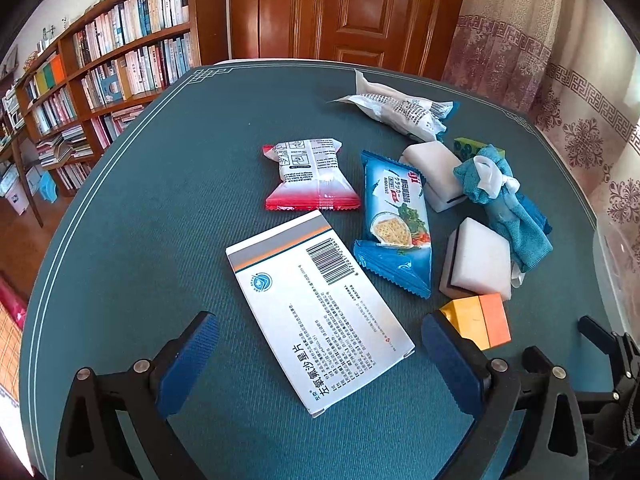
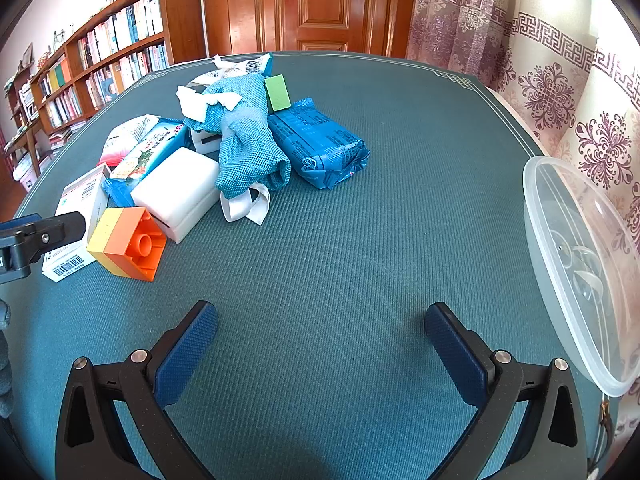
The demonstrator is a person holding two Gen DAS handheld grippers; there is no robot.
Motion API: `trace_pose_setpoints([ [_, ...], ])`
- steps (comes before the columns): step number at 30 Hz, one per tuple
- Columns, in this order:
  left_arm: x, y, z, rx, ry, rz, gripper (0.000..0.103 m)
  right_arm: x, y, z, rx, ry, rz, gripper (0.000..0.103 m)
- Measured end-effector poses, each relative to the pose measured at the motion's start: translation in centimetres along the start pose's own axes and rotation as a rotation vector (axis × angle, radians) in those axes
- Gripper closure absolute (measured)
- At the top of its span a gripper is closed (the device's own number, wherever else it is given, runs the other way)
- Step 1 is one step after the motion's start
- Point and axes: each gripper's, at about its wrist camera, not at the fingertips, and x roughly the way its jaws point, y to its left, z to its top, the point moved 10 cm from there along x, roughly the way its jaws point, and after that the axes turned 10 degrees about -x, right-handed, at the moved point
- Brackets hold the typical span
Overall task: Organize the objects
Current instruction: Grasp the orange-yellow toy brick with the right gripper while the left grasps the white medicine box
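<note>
Behind the teal table mat stand a wooden door, a bookshelf and a patterned curtain. On the mat the objects lie in one loose group. A white medicine box lies flat just before the left gripper, whose fingers are spread apart and hold nothing. Beside the box lie a blue cracker packet and a red-edged snack packet. Near them are two white blocks, a teal cloth resting across them, and a yellow-orange toy brick close to the left gripper's finger. A dark blue packet and a green brick lie beside the cloth. Well apart to the right, the right gripper hangs over bare mat, fingers wide and empty. A clear plastic container stands at the table's right edge.
</note>
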Motion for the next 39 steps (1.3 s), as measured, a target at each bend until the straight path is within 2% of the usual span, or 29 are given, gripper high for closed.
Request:
trace_pose_setpoints([
  [7,0.5,0.8,0.6,-0.025,-0.004,0.051,0.000,0.0,0.0,0.0,0.000,0.000,0.000,0.000],
  [15,1.5,1.4,0.6,-0.052,0.015,0.064,0.000,-0.4,0.1,-0.4,0.009,-0.003,0.002,0.000],
  [21,2.0,1.8,0.3,-0.052,0.024,0.061,0.001,-1.9,2.9,-0.9,0.007,-0.029,0.107,0.000],
  [26,1.6,2.1,0.4,-0.036,-0.002,0.064,0.010,-3.0,5.7,-0.6,-0.036,-0.054,0.169,0.005],
  [32,0.8,2.9,0.7,-0.042,-0.023,0.048,0.035,-4.0,7.4,0.7,-0.047,-0.089,0.221,0.008],
  [35,0.6,3.1,0.7,-0.045,-0.022,0.027,0.037,-3.9,8.0,1.5,-0.046,-0.091,0.254,0.013],
  [39,0.6,3.4,0.6,-0.034,-0.025,0.040,0.037,-3.7,9.1,2.5,-0.048,-0.093,0.294,0.019],
])
